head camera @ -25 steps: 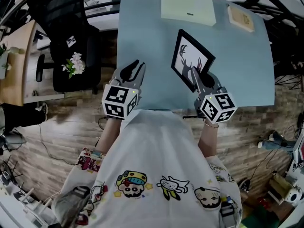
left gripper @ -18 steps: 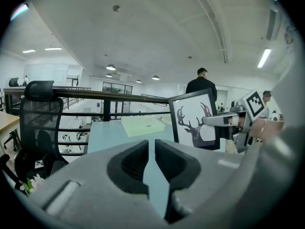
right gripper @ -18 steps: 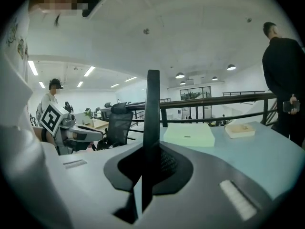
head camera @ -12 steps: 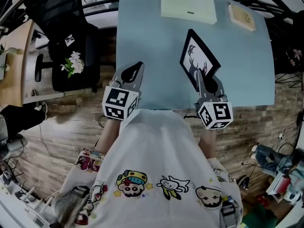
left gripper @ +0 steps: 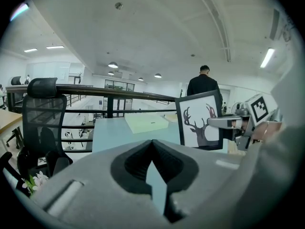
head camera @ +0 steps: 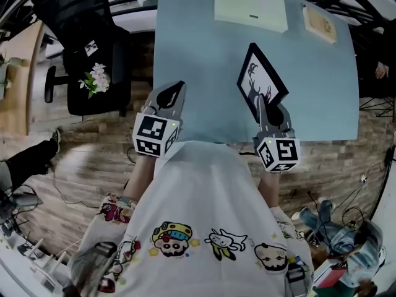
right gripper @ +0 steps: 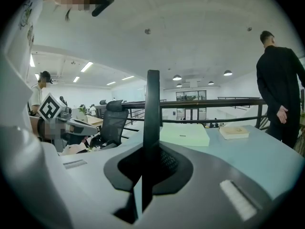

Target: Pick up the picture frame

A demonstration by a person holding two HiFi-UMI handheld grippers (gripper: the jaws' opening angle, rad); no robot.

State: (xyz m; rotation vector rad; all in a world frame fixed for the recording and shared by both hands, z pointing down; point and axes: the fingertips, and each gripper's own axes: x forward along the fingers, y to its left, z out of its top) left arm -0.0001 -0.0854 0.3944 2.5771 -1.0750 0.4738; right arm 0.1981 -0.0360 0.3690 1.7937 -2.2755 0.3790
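The picture frame [head camera: 261, 82], a black one with a deer silhouette, is being gripped at its near edge by the right gripper [head camera: 263, 106]. In the right gripper view the frame is seen edge-on and is being squeezed between the two jaws. It is being held upright over the right half of the light blue table [head camera: 198, 54], nearer the front edge than the far one. Whether its lower edge is being kept clear of the surface cannot be told.

The left gripper [head camera: 178, 90] is being held near the front edge, well apart from the frame. Its jaws have just been closing and are being kept together with nothing between them.

The lift is judged to be under way. For it to be done well, the clamp should be kept firm, since only one thin edge is being pinched and the frame could swing or slip out. The rise should be made straight and slowly, with the wrist being kept level. The pale green box [head camera: 249, 5] and the book [head camera: 320, 23] by the far edge are far enough away to be ignored.
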